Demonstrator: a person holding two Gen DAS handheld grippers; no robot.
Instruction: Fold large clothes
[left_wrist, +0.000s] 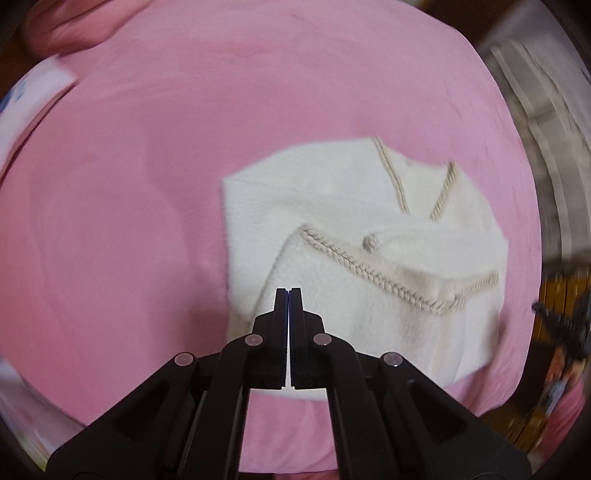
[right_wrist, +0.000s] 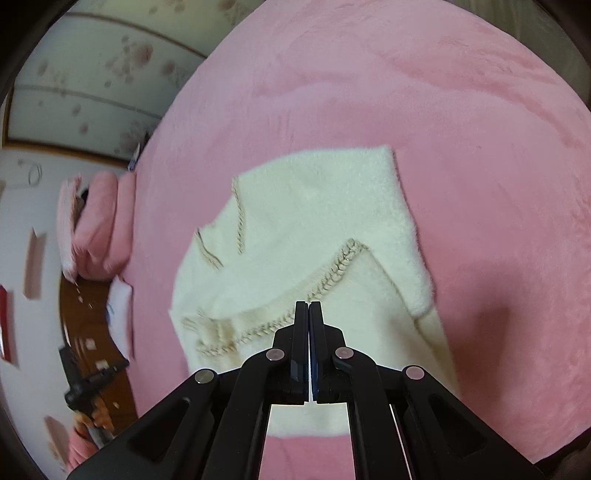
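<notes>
Hovering over the folded cream cardigan (left_wrist: 354, 236) at centre frame on the pink bed (left_wrist: 147, 184), I note both grippers' jaws together, empty; next, square the trimmed edges.

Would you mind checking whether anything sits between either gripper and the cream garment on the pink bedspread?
Nothing visible does: the folded cream fleece garment lies uncovered just beyond the shut left gripper and right gripper.

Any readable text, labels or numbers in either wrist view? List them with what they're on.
None readable.
White sheet with blue marks at the far left edge of the pink blanket: too blurred to read.
Small white labels on the brown wooden furniture: too small and blurred.
White garment: no tag or print visible.
</notes>
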